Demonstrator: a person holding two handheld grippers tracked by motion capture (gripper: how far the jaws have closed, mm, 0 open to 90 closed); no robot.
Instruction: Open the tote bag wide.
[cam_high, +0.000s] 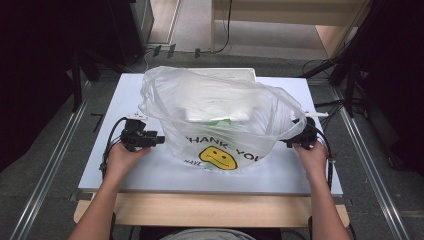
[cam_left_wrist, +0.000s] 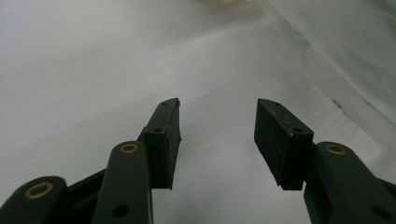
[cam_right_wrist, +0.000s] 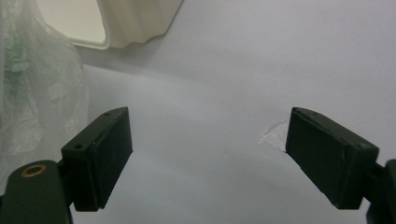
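A: How is the left gripper (cam_left_wrist: 218, 135) standing?

B: Its jaws are gaping well apart, and nothing is lying between the pads; bare white worktop (cam_left_wrist: 93, 70) is showing through the gap. In the high view the left gripper (cam_high: 159, 139) is resting low on the worktop, just beside the left flank of the plastic bag (cam_high: 220, 120), and the person's left hand (cam_high: 122, 157) is gripping it from behind.

A: And the right one?

B: The right gripper (cam_right_wrist: 208, 149) is also spreading wide and is holding nothing. A small scrap of thin film (cam_right_wrist: 274, 135) is peeking out right beside its right-hand pad, but I cannot tell whether the two are touching. From above, the right gripper (cam_high: 295, 137) is sitting at the bag's right edge, close under the handle loop (cam_high: 292, 107), with the right hand (cam_high: 312, 157) behind it.

A: Where is the bag itself sitting?

B: It is standing in the middle of the worktop between the two grippers, its mouth billowing open upward. It is translucent white, with a yellow face (cam_high: 218, 158) and "THANK YOU" lettering printed on the side facing the person. Crinkled bag wall is showing at the right of the left gripper view and at the left of the right gripper view.

A: Anything inside?

B: A pale, flat shape is showing through the plastic. A cream ribbed container (cam_right_wrist: 135, 21) is lying on the worktop beyond the right gripper.
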